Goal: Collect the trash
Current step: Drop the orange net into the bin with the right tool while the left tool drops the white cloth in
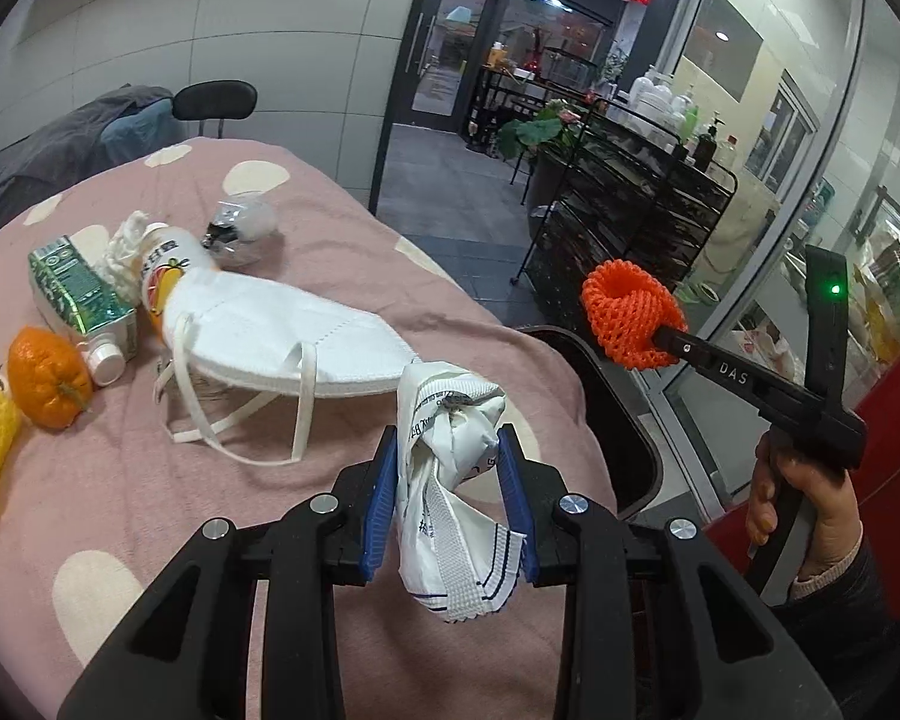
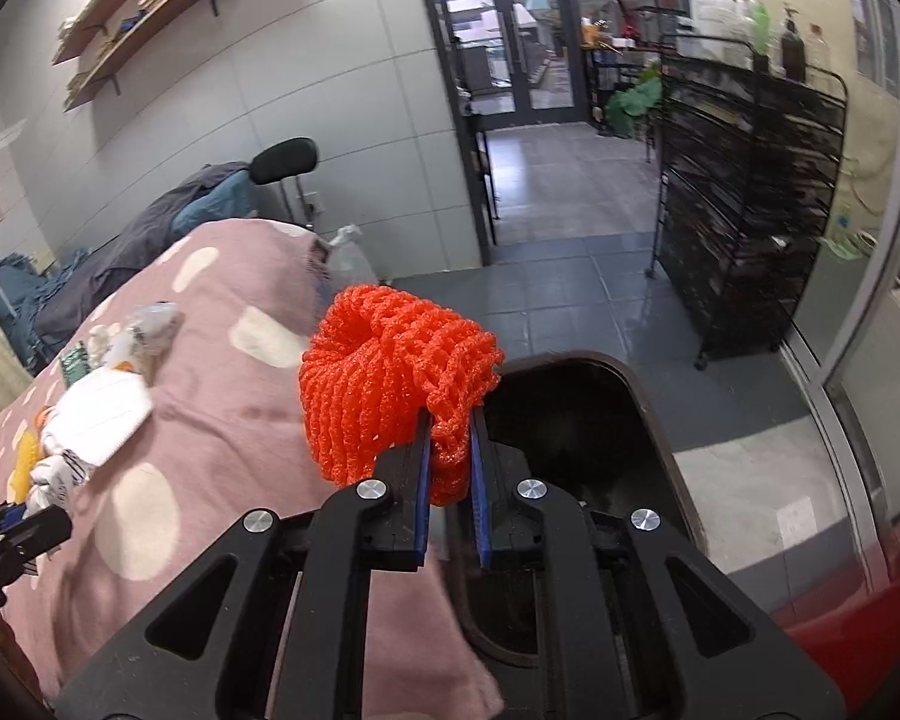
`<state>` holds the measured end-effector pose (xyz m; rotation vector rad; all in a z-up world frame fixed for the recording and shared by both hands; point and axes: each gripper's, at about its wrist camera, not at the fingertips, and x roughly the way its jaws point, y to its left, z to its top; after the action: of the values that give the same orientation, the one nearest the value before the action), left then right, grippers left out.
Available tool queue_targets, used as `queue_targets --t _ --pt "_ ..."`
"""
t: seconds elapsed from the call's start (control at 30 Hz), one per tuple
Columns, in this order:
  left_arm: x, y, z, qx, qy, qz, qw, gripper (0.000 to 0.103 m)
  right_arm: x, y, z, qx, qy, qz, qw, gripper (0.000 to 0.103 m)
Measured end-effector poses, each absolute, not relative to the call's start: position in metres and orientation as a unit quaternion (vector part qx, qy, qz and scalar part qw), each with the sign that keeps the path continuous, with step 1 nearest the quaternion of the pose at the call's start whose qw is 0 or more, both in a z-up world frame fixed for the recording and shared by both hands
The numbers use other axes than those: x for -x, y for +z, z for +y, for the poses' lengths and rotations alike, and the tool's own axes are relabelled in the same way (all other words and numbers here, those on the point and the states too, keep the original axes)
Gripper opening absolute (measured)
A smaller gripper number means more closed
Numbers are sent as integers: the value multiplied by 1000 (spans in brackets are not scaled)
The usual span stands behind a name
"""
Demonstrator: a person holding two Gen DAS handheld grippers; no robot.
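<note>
- Here the left gripper [image 1: 447,474] clenches a knotted white wrapper [image 1: 450,450] above the pink spotted blanket [image 1: 150,480].
- The right gripper [image 2: 450,468] pinches an orange foam net [image 2: 390,378] beside the dark bin [image 2: 642,378].
- A white face mask [image 1: 294,336] lies on the blanket.
</note>
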<state>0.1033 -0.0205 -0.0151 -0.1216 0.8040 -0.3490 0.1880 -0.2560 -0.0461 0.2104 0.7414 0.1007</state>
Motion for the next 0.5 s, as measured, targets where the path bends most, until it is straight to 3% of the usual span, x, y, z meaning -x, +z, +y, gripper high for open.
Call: queue_targets --t 0.5 --pt "-118 -18 -77 36 -239 400 884 32 -197 -143 -311 -131 -32 455 880 12"
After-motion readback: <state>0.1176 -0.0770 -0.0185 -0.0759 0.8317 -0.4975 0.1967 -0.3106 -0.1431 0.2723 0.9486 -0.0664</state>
